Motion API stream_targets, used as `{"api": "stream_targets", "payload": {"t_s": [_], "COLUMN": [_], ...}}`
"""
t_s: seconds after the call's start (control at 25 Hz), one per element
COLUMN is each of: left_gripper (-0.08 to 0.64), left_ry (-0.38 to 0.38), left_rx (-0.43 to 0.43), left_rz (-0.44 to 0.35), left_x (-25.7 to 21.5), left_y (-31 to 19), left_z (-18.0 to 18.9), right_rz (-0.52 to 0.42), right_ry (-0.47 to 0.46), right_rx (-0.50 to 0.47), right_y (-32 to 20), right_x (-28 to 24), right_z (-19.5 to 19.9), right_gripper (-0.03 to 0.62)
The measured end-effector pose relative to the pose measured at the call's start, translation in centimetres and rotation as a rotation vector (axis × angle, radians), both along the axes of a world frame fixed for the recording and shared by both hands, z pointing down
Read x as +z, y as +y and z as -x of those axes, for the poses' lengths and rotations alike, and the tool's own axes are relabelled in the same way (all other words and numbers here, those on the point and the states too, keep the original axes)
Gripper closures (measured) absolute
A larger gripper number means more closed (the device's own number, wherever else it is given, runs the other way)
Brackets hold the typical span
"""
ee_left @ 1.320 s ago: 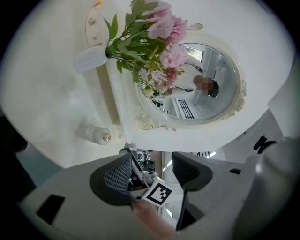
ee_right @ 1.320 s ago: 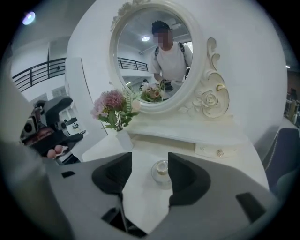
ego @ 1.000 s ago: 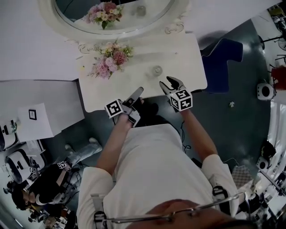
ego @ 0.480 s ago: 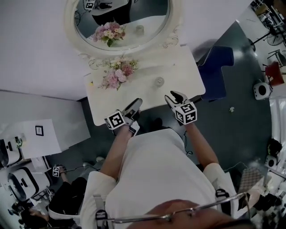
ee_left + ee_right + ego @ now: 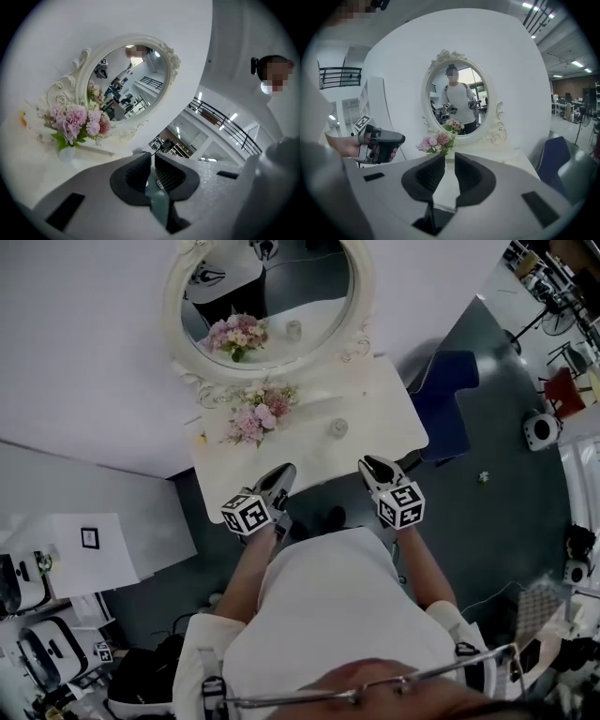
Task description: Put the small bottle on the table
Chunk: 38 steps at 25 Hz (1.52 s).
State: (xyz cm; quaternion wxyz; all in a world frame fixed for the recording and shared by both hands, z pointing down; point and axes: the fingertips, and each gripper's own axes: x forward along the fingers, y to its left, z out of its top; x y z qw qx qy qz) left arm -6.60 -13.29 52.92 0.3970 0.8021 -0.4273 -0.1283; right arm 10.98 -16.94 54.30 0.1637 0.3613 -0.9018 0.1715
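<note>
The small clear bottle [image 5: 338,427] stands upright on the white dressing table [image 5: 309,454], right of the pink flowers [image 5: 258,418]. My right gripper [image 5: 372,465] hovers at the table's front edge, short of the bottle and apart from it. Its jaws are closing, with a narrow gap and nothing between them [image 5: 450,159]. My left gripper [image 5: 281,474] is held over the front edge to the left. Its jaws are closing too, almost touching and empty [image 5: 152,157]. The bottle does not show in either gripper view.
An oval white-framed mirror [image 5: 267,306] stands at the back of the table against the wall. A blue chair [image 5: 445,404] stands right of the table. A round white device [image 5: 539,430] sits on the dark floor farther right. The flowers' vase [image 5: 65,154] stands left of the left jaws.
Both grippers have drawn back a little from the bottle toward the table's front edge. Both pairs of jaws have narrowed from wide open. The head view has shifted, and the bottle stays put.
</note>
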Motion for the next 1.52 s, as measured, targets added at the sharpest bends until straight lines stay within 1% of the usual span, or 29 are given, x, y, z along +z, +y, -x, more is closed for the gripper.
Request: {"api": "stream_targets", "payload": {"t_s": [0.08, 0.16, 0.32, 0.48, 0.6, 0.68, 0.88, 1.52], "left_gripper": [0.535, 0.543, 0.557, 0.557, 0.557, 0.557, 0.557, 0.557], "left_ry": [-0.071, -0.121, -0.196, -0.267, -0.304, -0.31, -0.309, -0.306], "left_rx": [0.009, 0.022, 0.041, 0.043, 0.045, 0.05, 0.053, 0.069], "left_rz": [-0.038, -0.07, -0.113, -0.148, -0.165, -0.171, -0.17, -0.166], "left_x": [-0.7, -1.3, -2.0, -2.8, -3.3, -3.4, -3.4, -3.1], "left_y": [0.1, 0.1, 0.3, 0.4, 0.3, 0.2, -0.1, -1.0], "left_z": [0.1, 0.2, 0.5, 0.8, 0.9, 1.0, 1.1, 0.6], "right_rz": [-0.012, -0.023, -0.062, -0.101, -0.11, -0.118, -0.137, -0.126], "right_ry": [-0.001, 0.003, 0.016, 0.025, 0.038, 0.04, 0.036, 0.031], "right_rx": [0.01, 0.017, 0.021, 0.037, 0.048, 0.055, 0.061, 0.08], "right_y": [0.3, 0.5, 0.5, 0.3, 0.1, 0.1, -0.1, -0.7], "right_x": [-0.6, -1.0, -2.0, -3.4, -3.6, -3.6, -4.1, -4.0], "right_z": [-0.2, -0.3, -0.6, -0.9, -1.1, -1.1, -1.3, -1.5], "right_gripper": [0.534, 0.546, 0.566, 0.572, 0.572, 0.583, 0.586, 0.586]}}
